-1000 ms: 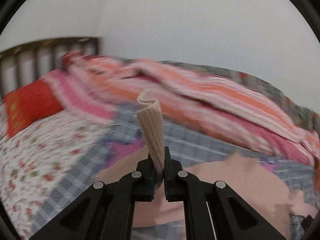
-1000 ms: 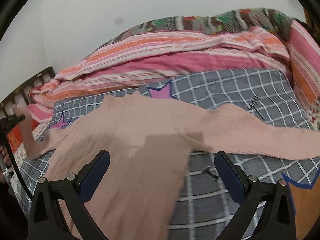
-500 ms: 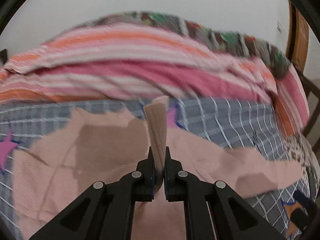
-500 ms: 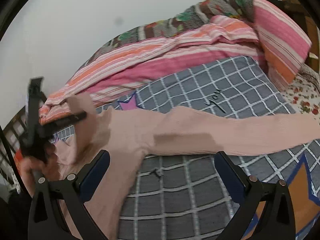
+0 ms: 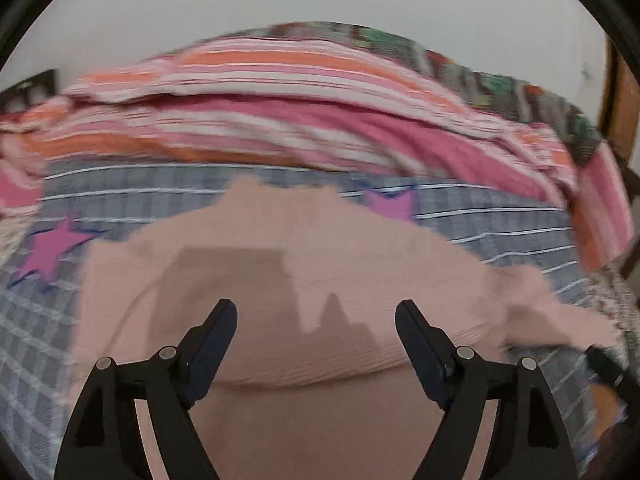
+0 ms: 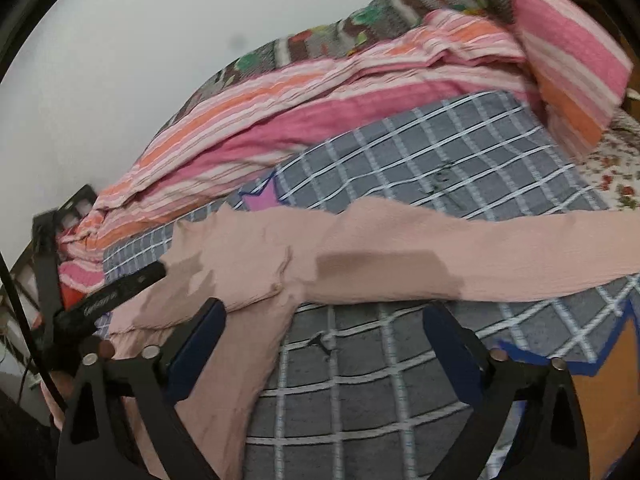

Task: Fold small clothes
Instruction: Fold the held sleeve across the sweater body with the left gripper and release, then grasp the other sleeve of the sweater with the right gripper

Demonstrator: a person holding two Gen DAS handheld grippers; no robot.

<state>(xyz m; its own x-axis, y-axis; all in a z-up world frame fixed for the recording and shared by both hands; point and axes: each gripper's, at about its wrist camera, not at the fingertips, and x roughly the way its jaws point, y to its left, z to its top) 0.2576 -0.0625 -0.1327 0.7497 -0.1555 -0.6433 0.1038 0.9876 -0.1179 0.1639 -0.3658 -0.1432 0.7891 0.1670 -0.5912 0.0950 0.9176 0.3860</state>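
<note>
Two fisheye views are given, each set behind a gripper and aimed forward and downward along its fingers. In the left wrist view, the left gripper (image 5: 315, 314) is seen at 6 o'clock, held close above the pink sweater (image 5: 320, 256), with the striped blanket (image 5: 304, 120) at 12 o'clock. In the right wrist view, the right gripper (image 6: 324, 312) is at 6 o'clock, near the checked bedspread (image 6: 420, 152). The sweater (image 6: 400, 244), blanket (image 6: 320, 104) and bedspread (image 5: 500, 216) are shared; the left gripper (image 6: 120, 292) is seen at 9 o'clock.
</note>
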